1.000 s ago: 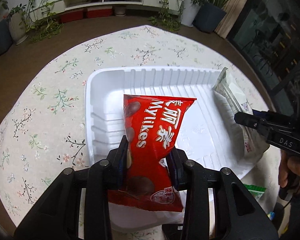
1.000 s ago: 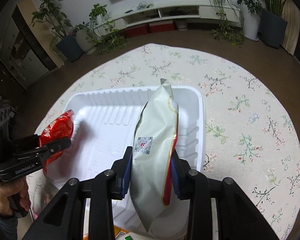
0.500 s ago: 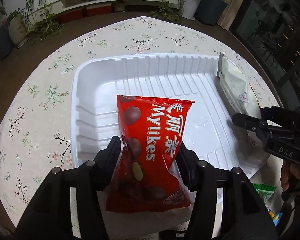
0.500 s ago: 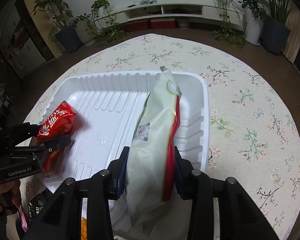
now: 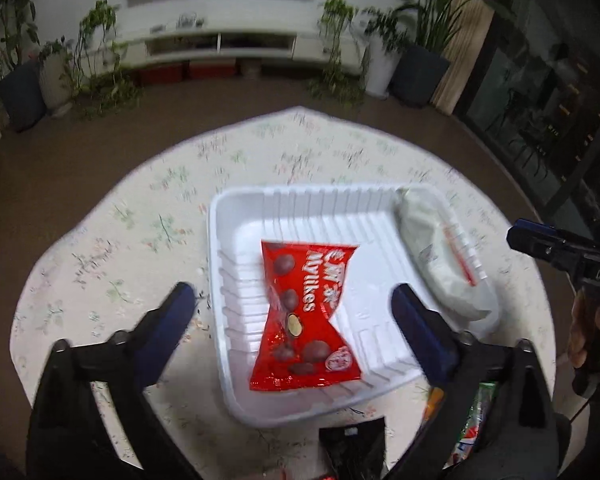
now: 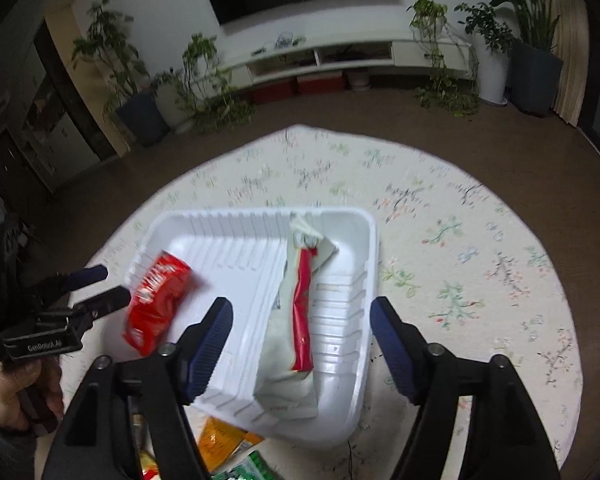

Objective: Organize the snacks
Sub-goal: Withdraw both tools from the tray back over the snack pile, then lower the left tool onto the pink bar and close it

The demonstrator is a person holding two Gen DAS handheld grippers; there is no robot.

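Observation:
A white ribbed tray sits on the round table. A red Mylikes bag lies flat in the tray's left half. My left gripper hangs above it with its jaws opening wide, and the pads do not touch the bag. A pale bag with a red stripe lies along the tray's right side. Over that bag my right gripper is opening too, its pads apart from the bag. Each wrist view shows the other side: the right gripper, the left gripper and the red bag.
The table wears a floral cloth. More snack packets lie at its near edge: a black packet, an orange packet and a green packet. Potted plants and a low white cabinet stand beyond on the brown floor.
Both grippers went from shut on their bags to wide open. The red bag and the pale bag now lie in the tray. Both grippers have risen and drawn back.

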